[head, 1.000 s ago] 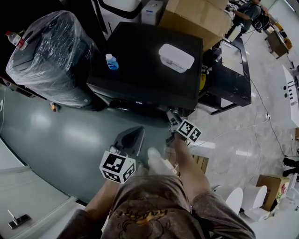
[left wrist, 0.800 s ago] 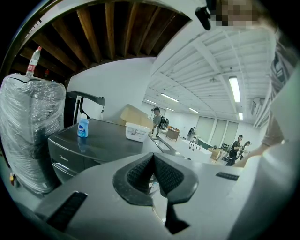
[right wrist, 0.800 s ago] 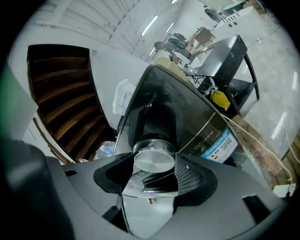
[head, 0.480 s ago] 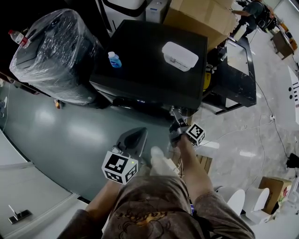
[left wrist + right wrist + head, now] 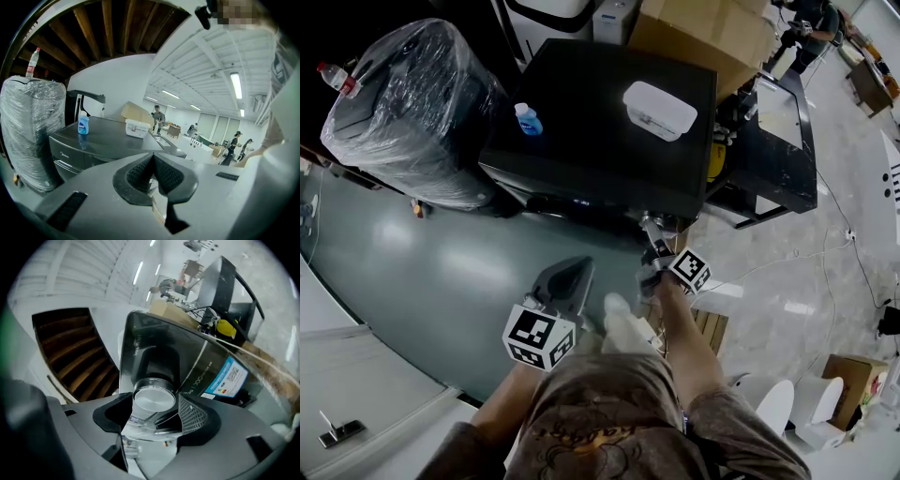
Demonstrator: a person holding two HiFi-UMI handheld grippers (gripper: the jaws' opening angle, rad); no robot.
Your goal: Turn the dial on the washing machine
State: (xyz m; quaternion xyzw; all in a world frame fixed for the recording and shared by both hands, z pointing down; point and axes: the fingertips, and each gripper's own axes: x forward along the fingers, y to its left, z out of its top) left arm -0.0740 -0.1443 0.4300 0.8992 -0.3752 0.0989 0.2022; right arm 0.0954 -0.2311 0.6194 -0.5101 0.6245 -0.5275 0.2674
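**Right gripper on the washer dial, left gripper idle**

The right gripper (image 5: pixel 157 405) is closed on the silver dial (image 5: pixel 152 398), with a jaw against each side of its round rim. The dial sticks out of a dark recess on the front panel of the black washing machine (image 5: pixel 591 141), near that panel's right end as the head view shows it. Just beside the dial on the same panel is a blue sticker (image 5: pixel 228 377) with a QR code and white lettering (the print is too small to read). A line of pale characters between the dial and the sticker is also not legible.

The left gripper (image 5: pixel 153 159) hangs low in front of the machine, well apart from it. Its ribbed jaws are pressed together with nothing between them. In the left gripper view a small logo (image 5: pixel 60 154) on the machine's front looks like "Midea", though it is faint.

On top of the machine a small blue bottle (image 5: pixel 526 119) with a white cap stands upright near the left edge, its label unreadable. A white lidded box (image 5: pixel 657 111) lies toward the back right. To the machine's left stands a bulky thing wrapped in clear plastic film (image 5: pixel 408 108), and cardboard boxes (image 5: pixel 703 33) are behind the machine.
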